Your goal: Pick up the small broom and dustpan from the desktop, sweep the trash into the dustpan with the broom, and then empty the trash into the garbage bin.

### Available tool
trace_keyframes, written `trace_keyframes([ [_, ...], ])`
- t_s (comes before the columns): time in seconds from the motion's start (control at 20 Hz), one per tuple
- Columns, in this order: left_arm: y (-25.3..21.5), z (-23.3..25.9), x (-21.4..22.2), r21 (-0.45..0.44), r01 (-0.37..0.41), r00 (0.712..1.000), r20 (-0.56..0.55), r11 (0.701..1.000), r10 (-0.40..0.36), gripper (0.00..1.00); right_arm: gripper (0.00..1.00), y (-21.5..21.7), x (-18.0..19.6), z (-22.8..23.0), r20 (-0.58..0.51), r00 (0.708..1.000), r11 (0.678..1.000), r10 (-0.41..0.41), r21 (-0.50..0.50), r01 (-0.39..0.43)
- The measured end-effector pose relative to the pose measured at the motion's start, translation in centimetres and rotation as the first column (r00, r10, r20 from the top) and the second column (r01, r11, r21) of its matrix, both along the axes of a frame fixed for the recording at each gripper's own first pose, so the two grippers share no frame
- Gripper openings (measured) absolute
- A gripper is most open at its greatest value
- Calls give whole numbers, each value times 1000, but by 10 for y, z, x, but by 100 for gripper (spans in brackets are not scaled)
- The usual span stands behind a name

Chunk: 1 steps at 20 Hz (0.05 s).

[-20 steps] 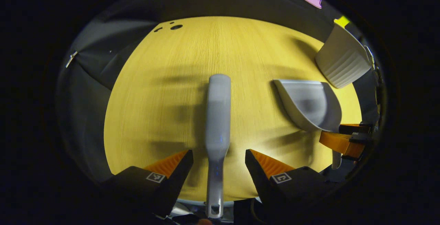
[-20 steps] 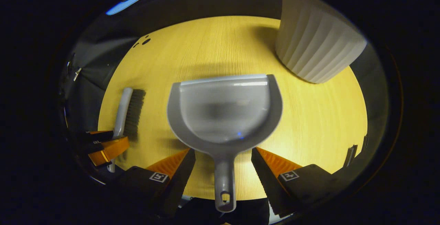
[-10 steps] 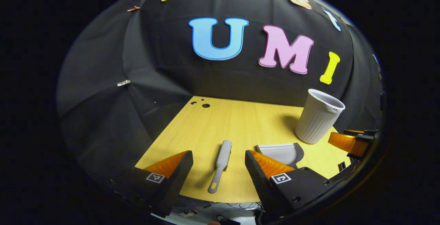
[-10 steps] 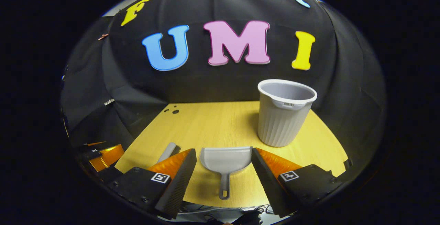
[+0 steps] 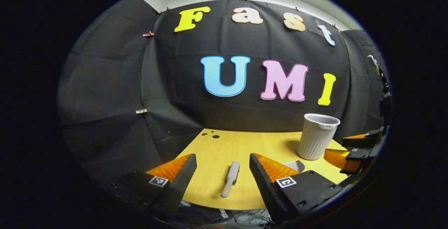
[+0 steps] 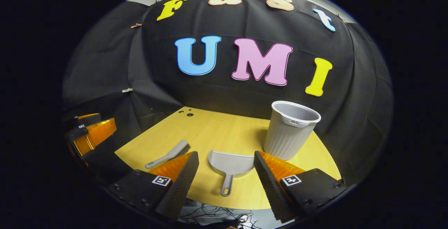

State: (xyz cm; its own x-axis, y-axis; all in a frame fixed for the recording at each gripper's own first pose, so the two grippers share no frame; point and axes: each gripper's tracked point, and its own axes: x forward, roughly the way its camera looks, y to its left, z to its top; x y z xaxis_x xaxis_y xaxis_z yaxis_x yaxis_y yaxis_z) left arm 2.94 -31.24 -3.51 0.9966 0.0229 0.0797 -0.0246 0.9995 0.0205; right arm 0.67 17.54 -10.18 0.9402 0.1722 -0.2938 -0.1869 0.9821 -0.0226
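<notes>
In the left gripper view the left gripper (image 5: 223,160) holds its two fingers spread wide, with nothing between them and well above the tabletop. In the gap between the fingers, farther off, the small broom (image 5: 230,178) lies flat on the yellow wood-grain desktop (image 5: 245,145), its handle end pointing toward the near edge. Just right of the right finger, a part of the grey dustpan (image 5: 293,166) shows on the desktop; the rest is hidden behind that finger. Beyond it the ribbed grey garbage bin (image 5: 316,136) stands upright near the far right corner of the desktop. At the right edge of this view, the right gripper (image 5: 353,152) shows from the side.

In the right gripper view the right gripper (image 6: 226,160) is likewise wide open, empty and held above the desktop (image 6: 224,131). Between its fingers the dustpan (image 6: 231,167) lies flat, its handle pointing toward the near edge and its open mouth facing the back wall. The small broom (image 6: 168,155) lies to the left of the dustpan, apart from it, angled, its bristles partly hidden behind the left finger. The garbage bin (image 6: 290,129) stands upright just beyond and to the right of the dustpan. The left gripper (image 6: 91,133) shows at the far left edge. A few small dark holes (image 6: 187,112) mark the desktop's far left corner.
</notes>
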Motion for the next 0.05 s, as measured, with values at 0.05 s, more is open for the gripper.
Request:
trace_keyframes([
  [0.05,4,-1,-1,2,-8,1000,-3,1000,8,95,98,4,0,-3,-16,1000,1000,13,-5,-13],
])
